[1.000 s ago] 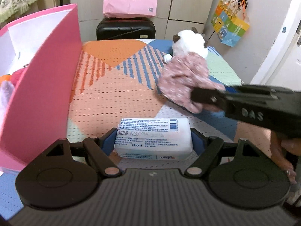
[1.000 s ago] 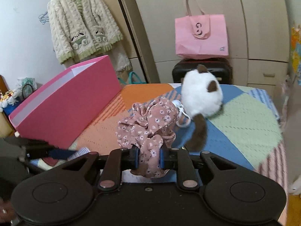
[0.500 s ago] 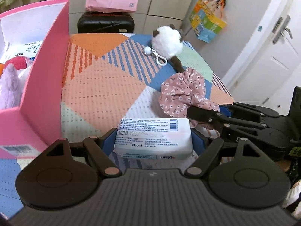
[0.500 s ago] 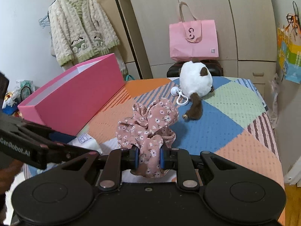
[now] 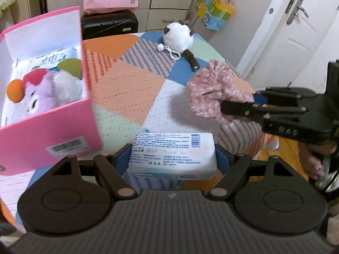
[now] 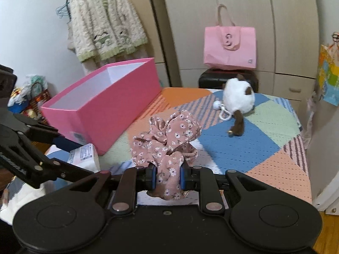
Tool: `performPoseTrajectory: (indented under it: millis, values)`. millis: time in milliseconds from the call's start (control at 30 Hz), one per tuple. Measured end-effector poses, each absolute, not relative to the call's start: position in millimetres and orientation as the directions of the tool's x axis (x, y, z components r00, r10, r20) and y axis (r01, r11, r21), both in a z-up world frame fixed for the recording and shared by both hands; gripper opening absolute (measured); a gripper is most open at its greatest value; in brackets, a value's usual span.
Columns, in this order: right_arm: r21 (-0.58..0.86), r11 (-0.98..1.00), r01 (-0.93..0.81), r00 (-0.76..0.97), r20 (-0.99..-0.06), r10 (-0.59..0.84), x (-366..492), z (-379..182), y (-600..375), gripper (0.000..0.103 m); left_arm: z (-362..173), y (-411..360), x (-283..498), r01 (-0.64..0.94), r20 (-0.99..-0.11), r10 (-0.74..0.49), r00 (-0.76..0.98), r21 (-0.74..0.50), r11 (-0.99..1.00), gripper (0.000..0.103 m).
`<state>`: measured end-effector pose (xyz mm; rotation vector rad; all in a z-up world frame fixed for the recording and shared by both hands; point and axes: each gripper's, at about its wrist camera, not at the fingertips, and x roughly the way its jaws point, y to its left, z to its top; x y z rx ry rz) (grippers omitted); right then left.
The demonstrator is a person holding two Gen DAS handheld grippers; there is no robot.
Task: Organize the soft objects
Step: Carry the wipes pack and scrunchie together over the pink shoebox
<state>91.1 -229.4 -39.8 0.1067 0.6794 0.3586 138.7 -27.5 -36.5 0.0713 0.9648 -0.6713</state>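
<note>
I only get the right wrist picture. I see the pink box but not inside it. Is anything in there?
Observer: Yes. The left wrist view looks down into the pink box: a purple plush toy lies in it.
Operator: Just that one toy?
Observer: No, a white packet with blue writing lies under it, farther back.
Operator: What does the other gripper have? I only see a white corner.
Observer: The left gripper is shut on a white tissue pack with a barcode label on top.
</note>
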Motion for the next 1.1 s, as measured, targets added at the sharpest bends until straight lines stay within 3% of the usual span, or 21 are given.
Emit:
performPoseTrajectory:
  millis: [433,733,1100]
  values:
    - [0.239,0.844,-0.480,0.557,-0.660,0.504,94.5,-6.0,-170.6,0.024,-23.6,40.1,141.6,0.495,-0.801,-0.487,0.349,-0.284,0.822,0.079]
    - [0.248,0.735,-0.631,0.517,-0.572,0.637,108.5,16.4,-129.7,0.024,-4.5,88.5,147.8,0.398,-0.753,-0.474,0.456,-0.304,0.865,0.079]
    - [0.295,0.690,-0.661,0.535,-0.459,0.709,168.4,45.9,-108.4,0.025,29.5,122.5,168.1,0.334,-0.590,-0.428,0.684,-0.269,0.904,0.080]
